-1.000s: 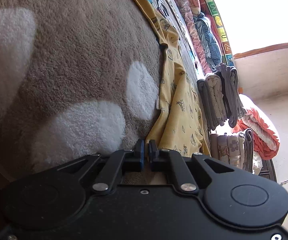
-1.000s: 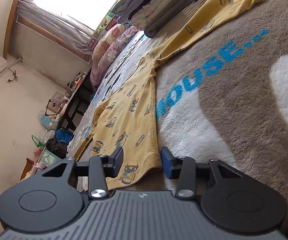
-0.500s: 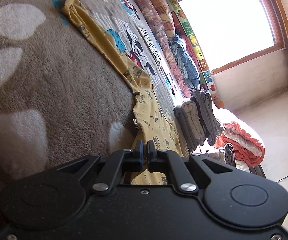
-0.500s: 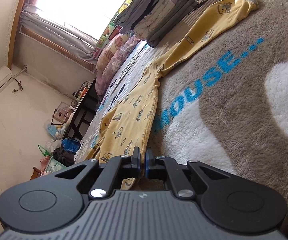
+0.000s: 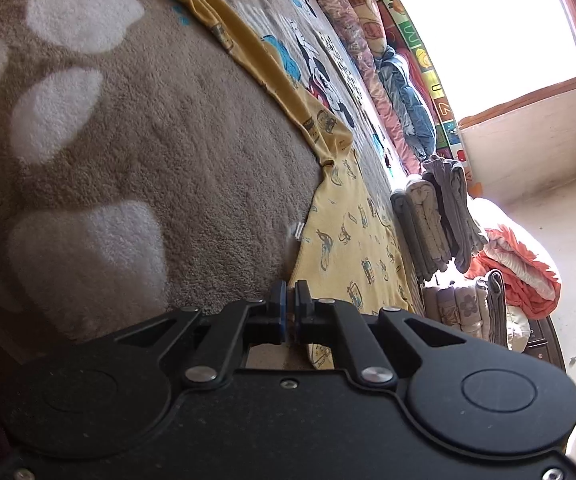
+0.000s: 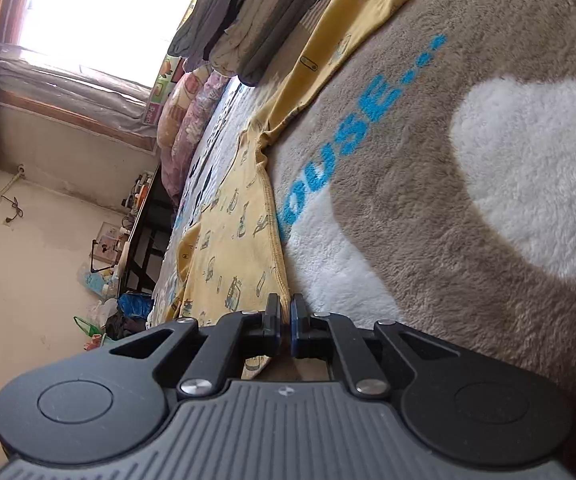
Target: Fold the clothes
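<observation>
1. Left wrist view: the left tool [image 5: 286, 300] is clamped on the bottom hem corner of the yellow top [image 5: 347, 236], which lies flat on the fuzzy blanket [image 5: 160, 132] covering the bed.
2. Right wrist view: the right tool [image 6: 284, 316] pinches the other hem corner of the top.
3. Imo lift both corners evenly and keep the hem taut, so the fold lands straight.

Each black claw [image 5: 286, 300] [image 6: 286, 312] has blue-edged pads and silver screws.
</observation>
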Motion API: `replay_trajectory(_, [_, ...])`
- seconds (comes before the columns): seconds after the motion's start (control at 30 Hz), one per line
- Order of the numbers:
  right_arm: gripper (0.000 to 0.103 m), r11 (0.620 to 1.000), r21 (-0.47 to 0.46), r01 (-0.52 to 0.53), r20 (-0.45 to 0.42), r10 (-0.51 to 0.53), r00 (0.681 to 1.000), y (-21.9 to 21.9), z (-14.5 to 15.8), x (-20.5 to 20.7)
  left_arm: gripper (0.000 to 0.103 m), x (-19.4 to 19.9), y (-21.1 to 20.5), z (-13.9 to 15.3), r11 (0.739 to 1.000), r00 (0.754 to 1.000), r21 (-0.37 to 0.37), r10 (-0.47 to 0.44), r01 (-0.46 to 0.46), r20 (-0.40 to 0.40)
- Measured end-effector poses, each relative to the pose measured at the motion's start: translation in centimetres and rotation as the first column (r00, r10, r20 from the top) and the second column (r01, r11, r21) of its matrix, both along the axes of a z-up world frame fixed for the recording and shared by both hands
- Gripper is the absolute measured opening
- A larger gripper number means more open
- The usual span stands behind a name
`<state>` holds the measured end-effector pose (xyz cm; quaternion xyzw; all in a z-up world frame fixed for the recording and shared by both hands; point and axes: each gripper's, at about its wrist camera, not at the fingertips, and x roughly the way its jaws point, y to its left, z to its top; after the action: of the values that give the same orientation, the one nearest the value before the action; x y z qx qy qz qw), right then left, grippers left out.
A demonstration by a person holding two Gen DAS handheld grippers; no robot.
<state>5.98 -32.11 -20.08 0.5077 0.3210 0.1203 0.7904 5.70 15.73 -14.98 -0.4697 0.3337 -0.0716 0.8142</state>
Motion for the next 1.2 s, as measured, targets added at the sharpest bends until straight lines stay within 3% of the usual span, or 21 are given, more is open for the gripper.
replay_trajectory(0.1, [0.007,0.999,-0.033,-0.016,0.049,0.017,0.999,0.3,1.1,-0.3,0.002,0.1,-0.3,0.2,0.999,1.0,0.034,-0.012,0.012,0.004])
replay_trajectory(0.17, [0.007,0.997,-0.071,-0.017,0.02,0.018,1.0,0.5,1.0,-0.2,0.002,0.3,-0.3,-0.8,0.999,0.999,0.049,-0.011,0.014,-0.045])
replay_trajectory(0.37, [0.007,0.991,-0.131,-0.035,-0.03,0.031,0.999,0.8,0.9,-0.3,0.002,0.4,-0.1,-0.3,0.996,0.998,0.087,-0.003,0.008,-0.058])
replay_trajectory(0.5, [0.014,0.996,-0.087,-0.011,-0.02,0.009,1.0,0.0,0.9,-0.9,0.006,0.0,0.4,0.3,0.992,0.998,0.125,0.032,-0.025,-0.056])
replay_trajectory(0.67, [0.032,0.995,0.006,0.095,0.007,-0.095,0.995,-2.7,0.9,-1.7,0.007,-0.6,-0.8,3.1,0.95,0.999,0.31,0.024,-0.031,0.028])
replay_trajectory(0.83, [0.049,0.963,0.078,0.259,0.034,-0.262,0.964,-6.9,0.9,-1.9,0.007,-0.6,-6.1,5.0,0.88,0.983,0.464,-0.161,0.101,0.092])
replay_trajectory(0.93, [0.053,0.929,0.089,0.358,0.042,-0.363,0.931,-9.6,0.9,-1.2,0.016,-0.6,-10.7,5.5,0.804,0.942,0.556,-0.32,0.212,0.105])
replay_trajectory(1.0, [0.053,0.903,0.099,0.417,0.045,-0.423,0.905,-11.3,0.8,-0.8,0.041,-0.7,-14.5,5.6,0.73,0.896,0.626,-0.43,0.273,0.111])
replay_trajectory(1.1, [0.052,0.887,0.109,0.448,0.039,-0.454,0.89,-13.4,-0.1,0.7,0.042,-1.2,-19.8,5.3,0.567,0.8,0.752,-0.593,0.336,0.089])
replay_trajectory(1.2, [0.045,0.89,0.09,0.447,0.049,-0.453,0.89,-14.7,-0.5,2.4,0.042,-1.9,-24.4,4.1,0.379,0.707,0.858,-0.707,0.347,0.026])
